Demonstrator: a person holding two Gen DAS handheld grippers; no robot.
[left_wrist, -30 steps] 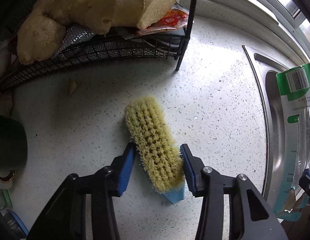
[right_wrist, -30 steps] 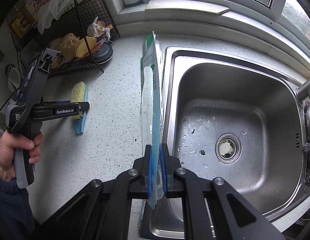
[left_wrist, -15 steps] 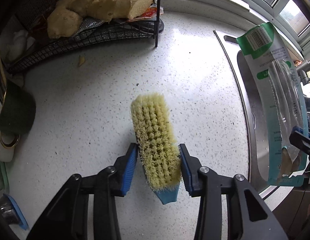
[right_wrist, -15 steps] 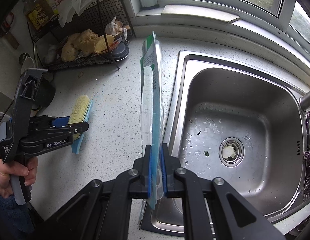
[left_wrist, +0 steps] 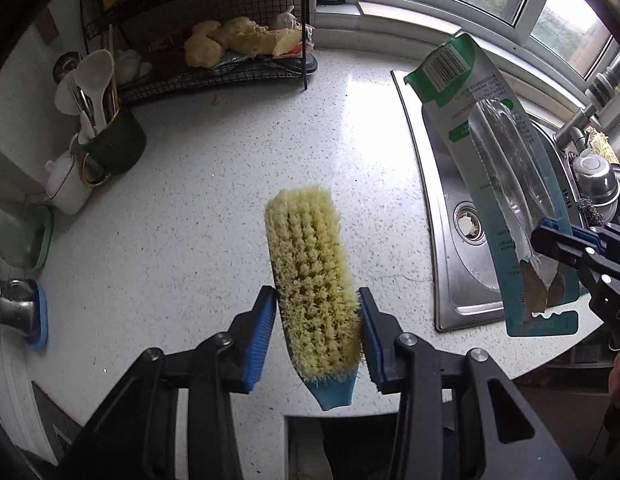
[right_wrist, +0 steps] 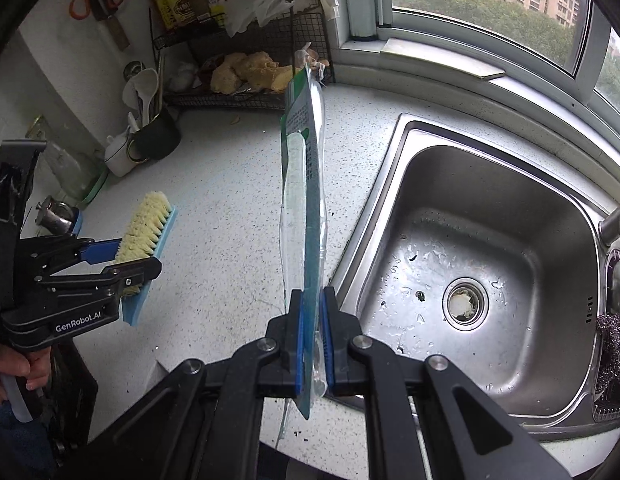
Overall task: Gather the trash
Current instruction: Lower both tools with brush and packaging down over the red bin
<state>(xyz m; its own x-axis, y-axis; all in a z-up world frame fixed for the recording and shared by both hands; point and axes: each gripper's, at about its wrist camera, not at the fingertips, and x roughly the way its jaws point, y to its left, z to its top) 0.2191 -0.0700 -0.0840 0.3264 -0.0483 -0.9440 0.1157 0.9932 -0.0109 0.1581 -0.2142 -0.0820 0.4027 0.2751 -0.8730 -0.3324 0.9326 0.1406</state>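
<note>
The left gripper (left_wrist: 318, 336) has its fingers clamped on the scrubbing brush (left_wrist: 312, 280), held clear above the bench (left_wrist: 189, 208). The right gripper (right_wrist: 310, 332) pinches the empty packaging (right_wrist: 305, 200) near the sink (right_wrist: 490, 220). Keep both grips firm and level while carrying them to the bin.

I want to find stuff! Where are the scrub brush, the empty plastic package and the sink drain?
scrub brush (left_wrist: 310, 276): left wrist view, on the yellow bristles.
empty plastic package (left_wrist: 466, 80): left wrist view, on its green card top.
sink drain (right_wrist: 465, 303): right wrist view, on the strainer's middle.
</note>
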